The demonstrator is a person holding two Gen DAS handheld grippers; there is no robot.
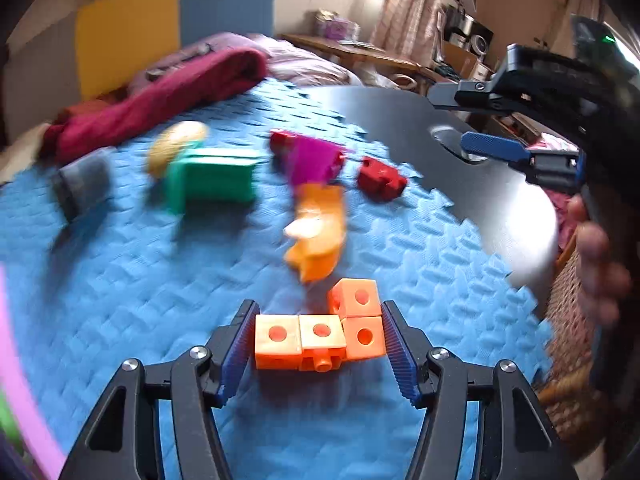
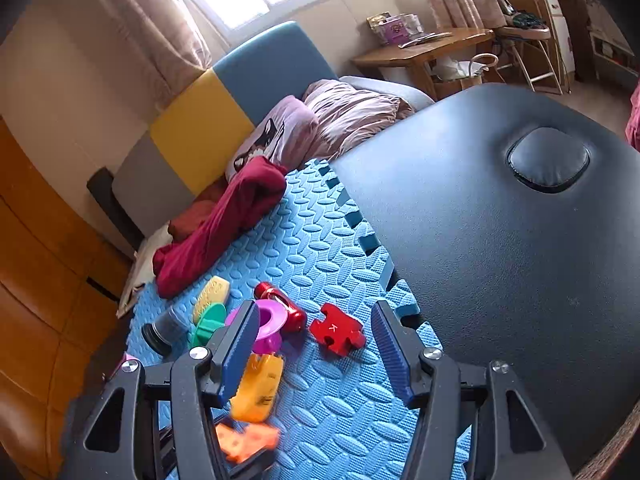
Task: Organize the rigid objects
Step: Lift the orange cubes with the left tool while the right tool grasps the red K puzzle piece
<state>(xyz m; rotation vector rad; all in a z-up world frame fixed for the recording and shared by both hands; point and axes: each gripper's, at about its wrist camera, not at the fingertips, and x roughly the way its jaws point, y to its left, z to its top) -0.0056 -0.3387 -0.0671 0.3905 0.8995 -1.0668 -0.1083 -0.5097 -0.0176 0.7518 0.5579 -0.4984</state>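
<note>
An orange piece of several linked cubes [image 1: 320, 336] lies on the blue foam mat [image 1: 120, 288], and my left gripper [image 1: 318, 344] is shut on it, with a ribbed pad against each end. The same piece shows blurred at the bottom of the right wrist view [image 2: 246, 440]. My right gripper [image 2: 316, 310] hovers open over the mat with nothing between its fingers; in the left wrist view it hangs at the upper right [image 1: 446, 120]. Just beyond it lie a red puzzle piece [image 2: 336, 330], a magenta spool [image 2: 266, 326] and an orange-yellow toy [image 2: 258, 388].
Further back on the mat are a red cylinder [image 2: 280, 300], a green piece [image 1: 212, 178], a yellow block [image 1: 176, 146] and a grey cylinder [image 1: 82, 184]. A maroon cloth [image 1: 160, 100] lies at the far edge. A black padded table [image 2: 500, 260] carries the mat. A pink rim [image 1: 16, 360] is at left.
</note>
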